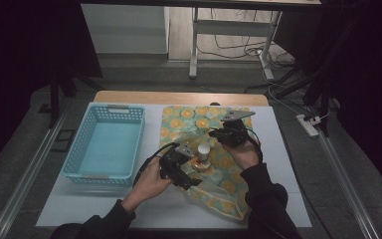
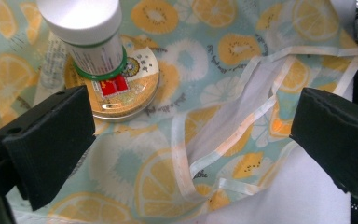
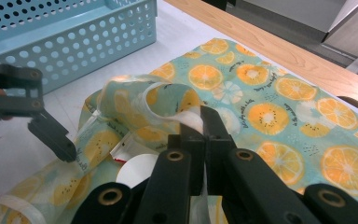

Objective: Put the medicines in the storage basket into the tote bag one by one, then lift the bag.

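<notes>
A lemon-and-kiwi print cloth [image 1: 229, 167] lies on the white mat. On it a white-capped bottle [image 1: 204, 151] stands on a round gold tin [image 2: 135, 88]; the bottle [image 2: 91, 32] is upright. My right gripper [image 1: 215, 133] is shut on an edge of the cloth [image 3: 279, 93], holding it lifted and curled over beside the bottle's white cap [image 3: 137, 170]. My left gripper [image 1: 186, 174] stands open, just in front of the tin, with a folded white-hemmed cloth corner [image 2: 242, 126] lying between its jaws, untouched. One of its fingers [image 3: 51, 133] rests against the raised cloth.
A light blue perforated basket [image 1: 82, 149] stands on the mat at the left, near the cloth. The wooden table edge [image 1: 179, 97] runs along the back. Bare white mat [image 1: 79, 204] lies in front of the basket.
</notes>
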A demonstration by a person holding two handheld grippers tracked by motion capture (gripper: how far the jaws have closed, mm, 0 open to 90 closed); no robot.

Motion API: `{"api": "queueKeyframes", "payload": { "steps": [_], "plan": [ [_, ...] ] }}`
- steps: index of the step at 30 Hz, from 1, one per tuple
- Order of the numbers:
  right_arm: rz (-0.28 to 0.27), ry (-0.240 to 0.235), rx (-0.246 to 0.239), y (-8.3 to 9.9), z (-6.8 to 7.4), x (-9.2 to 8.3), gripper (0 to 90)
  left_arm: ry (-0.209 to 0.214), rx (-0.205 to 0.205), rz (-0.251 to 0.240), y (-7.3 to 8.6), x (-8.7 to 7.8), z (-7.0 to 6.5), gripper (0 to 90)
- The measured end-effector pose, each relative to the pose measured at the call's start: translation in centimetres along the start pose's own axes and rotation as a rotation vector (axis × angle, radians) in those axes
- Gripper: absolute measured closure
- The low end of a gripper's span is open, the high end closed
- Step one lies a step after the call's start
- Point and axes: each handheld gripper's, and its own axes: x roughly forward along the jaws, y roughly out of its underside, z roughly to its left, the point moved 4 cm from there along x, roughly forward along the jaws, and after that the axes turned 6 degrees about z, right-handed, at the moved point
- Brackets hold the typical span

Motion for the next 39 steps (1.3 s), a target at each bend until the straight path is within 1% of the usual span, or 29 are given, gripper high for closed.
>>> {"api": "queueKeyframes", "payload": {
  "steps": [2, 4, 10, 12, 14, 17, 19, 21, 23, 24, 26, 29, 30, 31, 32, 34, 37, 39],
  "plan": [
    [-0.002, -0.001, 0.000, 0.0, 0.0, 0.0, 89.9, 0.001, 0.002, 0.010, 0.1, 0.4, 0.0, 0.4],
    [-0.001, -0.002, 0.001, -0.1, 0.0, 0.0, 89.8, 0.014, -0.002, 0.014, 0.1, 0.9, 0.1, 0.7],
    [0.002, -0.004, -0.001, 0.0, 0.1, 0.1, 89.8, 0.033, 0.025, 0.039, 0.3, 2.1, 0.1, 1.5],
    [0.003, -0.004, -0.002, 0.0, 0.1, 0.1, 89.8, 0.029, 0.033, 0.053, 0.4, 2.4, 0.0, 2.5],
    [0.004, -0.005, -0.002, 0.0, 0.2, 0.2, 89.9, 0.017, 0.051, 0.069, 0.4, 2.7, -0.1, 4.3],
    [0.006, -0.007, -0.002, 0.0, 0.2, 0.2, 89.8, 0.013, 0.070, 0.081, 0.6, 2.9, -0.3, 8.7],
    [0.007, -0.007, -0.003, 0.1, 0.2, 0.3, 89.8, 0.002, 0.081, 0.091, 0.7, 3.0, -0.3, 12.8],
    [0.009, -0.007, -0.004, 0.1, 0.2, 0.4, 89.8, 0.006, 0.097, 0.103, 0.8, 3.1, -0.3, 19.7],
    [0.011, -0.008, -0.004, 0.1, 0.2, 0.4, 89.8, -0.002, 0.103, 0.114, 0.9, 3.2, -0.4, 24.5],
    [0.012, -0.008, -0.004, 0.1, 0.3, 0.4, 89.8, 0.000, 0.106, 0.119, 1.0, 3.3, -0.4, 29.3],
    [0.013, -0.009, -0.004, 0.1, 0.3, 0.5, 89.9, -0.018, 0.115, 0.138, 1.1, 3.4, -0.3, 36.2],
    [0.014, -0.009, -0.003, 0.1, 0.3, 0.5, 89.8, -0.037, 0.138, 0.165, 1.4, 3.6, -0.4, 48.9],
    [0.014, -0.009, -0.003, 0.1, 0.3, 0.5, 89.8, -0.030, 0.142, 0.170, 1.4, 3.6, -0.4, 54.2],
    [0.015, -0.008, -0.003, 0.1, 0.2, 0.5, 89.8, -0.032, 0.146, 0.173, 1.5, 3.6, -0.4, 59.7],
    [0.015, -0.008, -0.003, 0.1, 0.2, 0.5, 89.8, -0.038, 0.146, 0.176, 1.5, 3.6, -0.4, 62.9],
    [0.015, -0.008, -0.003, 0.1, 0.2, 0.4, 89.9, -0.027, 0.144, 0.177, 1.6, 3.7, -0.4, 72.9],
    [0.017, -0.009, -0.003, 0.2, 0.2, 0.5, 89.8, -0.016, 0.134, 0.167, 1.6, 3.5, -0.3, 84.7],
    [0.018, -0.012, -0.003, 0.2, 0.2, 0.5, 89.8, -0.017, 0.121, 0.156, 1.6, 3.4, -0.1, 88.1]
  ]
}}
